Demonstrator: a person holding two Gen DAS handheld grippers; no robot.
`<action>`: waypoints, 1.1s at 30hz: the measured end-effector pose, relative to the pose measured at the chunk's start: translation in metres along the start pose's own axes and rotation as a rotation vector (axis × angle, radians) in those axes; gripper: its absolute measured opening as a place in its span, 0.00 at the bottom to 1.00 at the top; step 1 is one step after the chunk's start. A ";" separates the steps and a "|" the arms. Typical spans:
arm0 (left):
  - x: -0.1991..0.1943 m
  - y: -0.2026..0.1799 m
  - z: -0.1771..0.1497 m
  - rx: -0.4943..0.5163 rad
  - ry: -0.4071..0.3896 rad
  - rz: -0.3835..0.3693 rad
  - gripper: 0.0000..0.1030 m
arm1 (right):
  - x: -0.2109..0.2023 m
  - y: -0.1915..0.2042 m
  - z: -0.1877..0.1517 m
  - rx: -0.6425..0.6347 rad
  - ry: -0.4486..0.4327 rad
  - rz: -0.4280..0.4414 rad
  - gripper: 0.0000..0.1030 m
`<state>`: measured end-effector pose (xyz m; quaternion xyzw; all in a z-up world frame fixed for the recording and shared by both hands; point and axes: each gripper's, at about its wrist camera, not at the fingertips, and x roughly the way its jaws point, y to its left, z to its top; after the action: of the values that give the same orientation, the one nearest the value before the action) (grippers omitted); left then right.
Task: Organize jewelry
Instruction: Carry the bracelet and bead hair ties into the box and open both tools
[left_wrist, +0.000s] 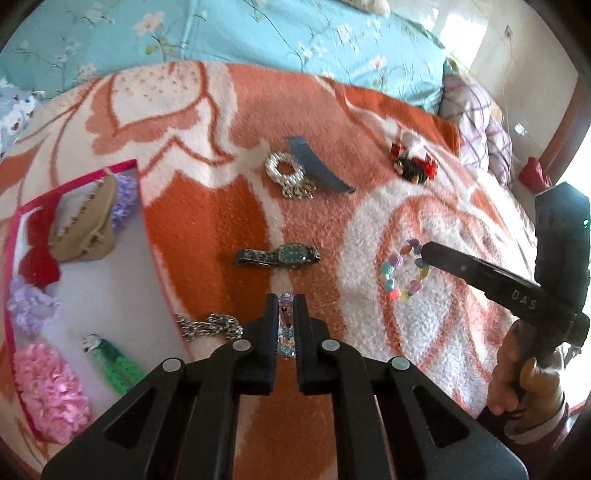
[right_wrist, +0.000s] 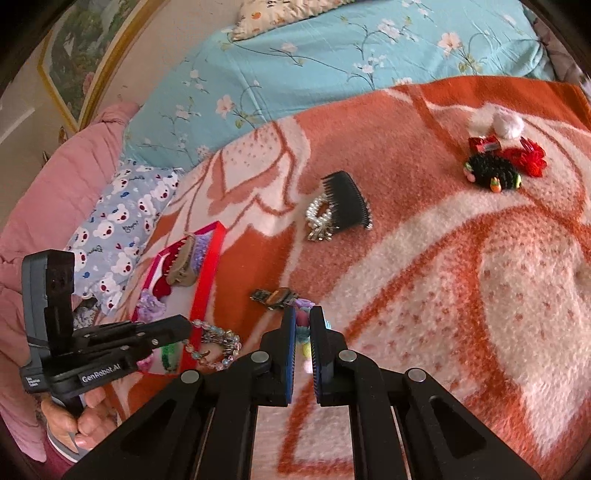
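My left gripper (left_wrist: 287, 301) is shut on a clear beaded bracelet (left_wrist: 286, 334), also seen in the right wrist view (right_wrist: 207, 349), just right of the red-rimmed tray (left_wrist: 81, 177). My right gripper (right_wrist: 303, 314) is shut on a pastel beaded bracelet (left_wrist: 402, 271), which shows between its pads (right_wrist: 303, 326). On the orange blanket lie a wristwatch (left_wrist: 284, 254), a silver chain (left_wrist: 207, 326), a pearl bracelet (left_wrist: 286, 173) and a dark hair comb (left_wrist: 317, 166).
The tray holds a beige claw clip (left_wrist: 85, 225), a red bow (left_wrist: 37, 254), purple scrunchies (left_wrist: 31, 302), a pink scrunchie (left_wrist: 51, 391) and a green clip (left_wrist: 114, 362). Red and black hair ties (right_wrist: 498, 162) lie far right. Pillows and a blue quilt (right_wrist: 332, 55) lie behind.
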<state>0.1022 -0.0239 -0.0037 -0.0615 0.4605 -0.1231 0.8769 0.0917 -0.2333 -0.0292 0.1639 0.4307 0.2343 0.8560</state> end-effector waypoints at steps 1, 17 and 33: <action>-0.005 0.003 0.000 -0.006 -0.009 0.005 0.06 | -0.001 0.002 0.000 0.000 -0.001 0.008 0.06; -0.064 0.065 -0.020 -0.153 -0.115 0.079 0.06 | 0.009 0.056 0.004 -0.062 0.017 0.092 0.06; -0.098 0.126 -0.038 -0.276 -0.173 0.144 0.06 | 0.057 0.136 0.003 -0.157 0.081 0.204 0.06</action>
<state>0.0372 0.1247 0.0242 -0.1585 0.3992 0.0103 0.9030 0.0886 -0.0888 -0.0001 0.1300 0.4265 0.3596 0.8197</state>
